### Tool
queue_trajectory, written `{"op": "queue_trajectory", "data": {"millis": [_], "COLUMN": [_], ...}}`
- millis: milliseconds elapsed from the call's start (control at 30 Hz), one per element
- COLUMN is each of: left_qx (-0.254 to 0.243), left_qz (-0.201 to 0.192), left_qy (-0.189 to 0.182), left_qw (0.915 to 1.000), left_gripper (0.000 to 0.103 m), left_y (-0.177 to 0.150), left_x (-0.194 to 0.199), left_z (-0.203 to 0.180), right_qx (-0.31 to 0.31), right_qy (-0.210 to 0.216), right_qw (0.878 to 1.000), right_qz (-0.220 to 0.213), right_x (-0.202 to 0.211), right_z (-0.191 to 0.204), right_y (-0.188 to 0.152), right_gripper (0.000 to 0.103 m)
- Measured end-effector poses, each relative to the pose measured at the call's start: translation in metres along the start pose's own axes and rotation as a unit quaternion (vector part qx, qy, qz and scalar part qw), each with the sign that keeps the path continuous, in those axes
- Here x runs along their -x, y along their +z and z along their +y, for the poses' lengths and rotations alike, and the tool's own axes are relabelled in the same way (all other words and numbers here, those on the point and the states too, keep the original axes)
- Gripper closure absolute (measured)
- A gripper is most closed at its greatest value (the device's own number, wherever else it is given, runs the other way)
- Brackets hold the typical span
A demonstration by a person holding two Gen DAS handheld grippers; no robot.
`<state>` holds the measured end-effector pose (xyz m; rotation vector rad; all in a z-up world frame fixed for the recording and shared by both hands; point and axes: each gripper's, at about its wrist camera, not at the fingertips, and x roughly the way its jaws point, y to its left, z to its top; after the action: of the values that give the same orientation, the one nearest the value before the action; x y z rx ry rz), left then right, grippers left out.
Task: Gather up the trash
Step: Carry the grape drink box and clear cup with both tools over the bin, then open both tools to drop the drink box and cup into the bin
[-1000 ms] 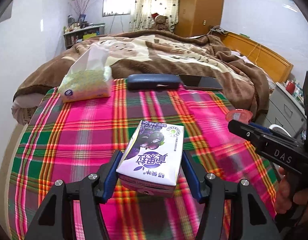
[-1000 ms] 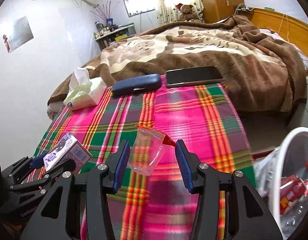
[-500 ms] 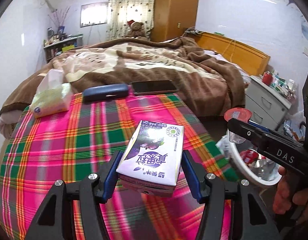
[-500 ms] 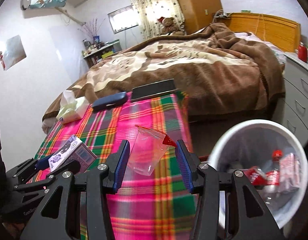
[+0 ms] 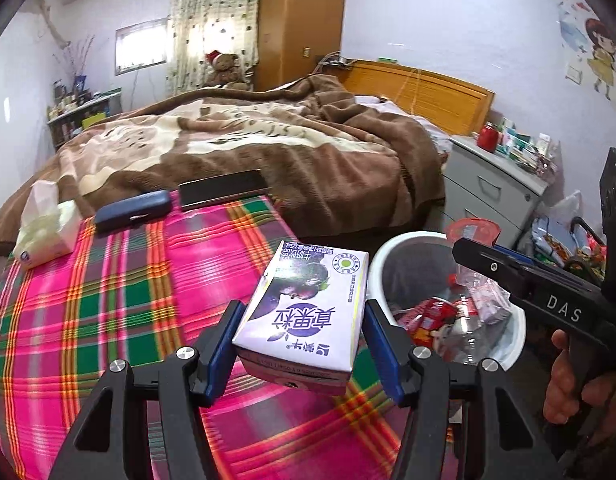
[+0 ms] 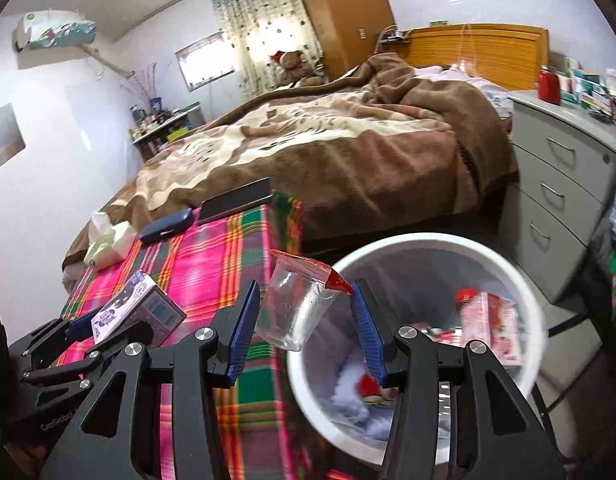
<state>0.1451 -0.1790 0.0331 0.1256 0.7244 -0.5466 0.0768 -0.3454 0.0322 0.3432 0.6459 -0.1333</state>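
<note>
Milk carton point(image 5: 304, 312) sits square between our left gripper point(image 5: 302, 350) fingers, blue pads pressed flat on both its long sides, purple printed face up, its far end poking out past the fingertips point(image 5: 228, 320). We've got it held above the plaid cloth point(image 5: 108, 300), just beside the white bin point(image 5: 382, 264). Over on the right gripper point(image 6: 304, 320) the fingers pinch a clear plastic cup point(image 6: 296, 312) with a red peel-back lid; it's tilted and its lid corner touches the right pad. That cup hangs right at the bin's rim point(image 6: 388, 242), on the cloth side. Inside the bin there's a pink carton point(image 6: 492, 328) and some red wrappers. Well away from the bin, at the cloth's far end, lie a tissue pack point(image 5: 44, 228), a blue case point(image 5: 134, 210) and a phone point(image 5: 224, 192).
</note>
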Motion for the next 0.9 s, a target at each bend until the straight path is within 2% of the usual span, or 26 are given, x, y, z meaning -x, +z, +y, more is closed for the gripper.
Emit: {"op": "queue_trajectory", "data": {"millis": [233,567,767,900], "left_qx": [-0.019,-0.032,-0.034,-0.04], "left_qz": [0.003,0.046,0.067,0.066], "left_qy": [-0.022,-0.066,-0.072,-0.068], "left_qw": [0.9996,0.9963,0.9946,0.9947], "left_gripper": [0.043,0.043,0.043,0.043], "left_y": [0.006,0.005,0.001,0.003], "left_x": [-0.01,-0.055,-0.079,-0.086], "left_z": [-0.035,-0.087,-0.106,-0.116], "right_qx": [-0.009,-0.022,-0.027,-0.021], "right_qy": [-0.026,-0.082,-0.082,-0.078], "right_qw": [1.0,0.996,0.995,0.995], "right_qz": [-0.009,0.016,0.042,0.054], "right_x": [0.013,0.007,0.0,-0.006], "right_z": [-0.031,-0.08,-0.096,-0.098], "right_y": [0.001,-0.007,-0.01,-0.009], "right_gripper": [0.055,0.054,0.054,0.054]}}
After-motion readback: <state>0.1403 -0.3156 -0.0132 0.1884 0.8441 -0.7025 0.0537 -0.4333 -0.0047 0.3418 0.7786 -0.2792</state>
